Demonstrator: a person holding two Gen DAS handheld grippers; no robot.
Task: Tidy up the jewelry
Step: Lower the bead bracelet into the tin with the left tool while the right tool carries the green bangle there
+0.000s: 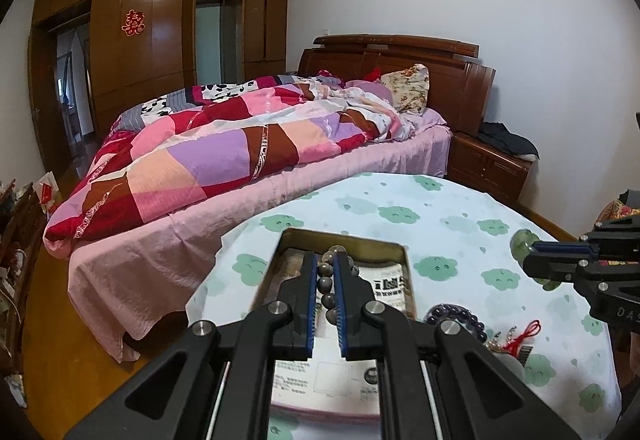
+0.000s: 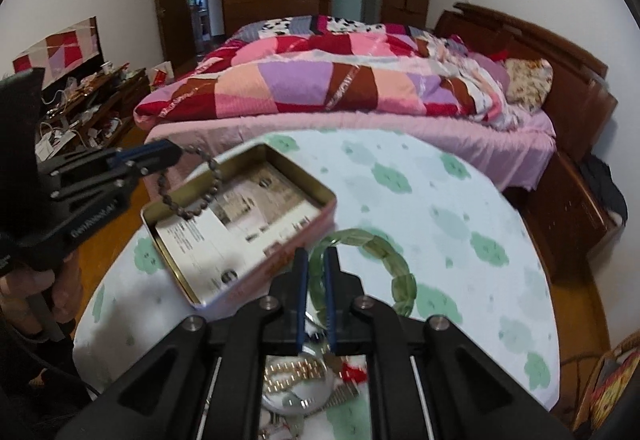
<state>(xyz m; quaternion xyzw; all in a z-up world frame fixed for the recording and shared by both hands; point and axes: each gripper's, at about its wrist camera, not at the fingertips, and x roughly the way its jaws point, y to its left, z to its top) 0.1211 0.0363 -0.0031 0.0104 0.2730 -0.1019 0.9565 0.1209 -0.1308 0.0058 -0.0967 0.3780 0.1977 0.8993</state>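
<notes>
My left gripper [image 1: 325, 260] is shut on a brown bead bracelet [image 1: 325, 286] and holds it above the open tin box [image 1: 409, 276]. In the right wrist view the left gripper [image 2: 176, 154] hangs the bracelet [image 2: 200, 196] over the tin's [image 2: 288, 244] near-left end. My right gripper [image 2: 316, 260] is shut on a green jade bracelet [image 2: 396, 272] just right of the tin; it also shows in the left wrist view [image 1: 532, 254] with the green bracelet [image 1: 522, 240]. A printed paper sheet [image 2: 224, 236] lines the tin.
A purple bead bracelet [image 1: 456, 314], a red-tasselled charm [image 1: 520, 336] and a gold watch band [image 2: 296, 372] lie on the round table's cloud-print cloth [image 1: 460, 208]. A bed with a patchwork quilt [image 1: 224, 144] stands beyond the table. A nightstand [image 1: 492, 164] stands at right.
</notes>
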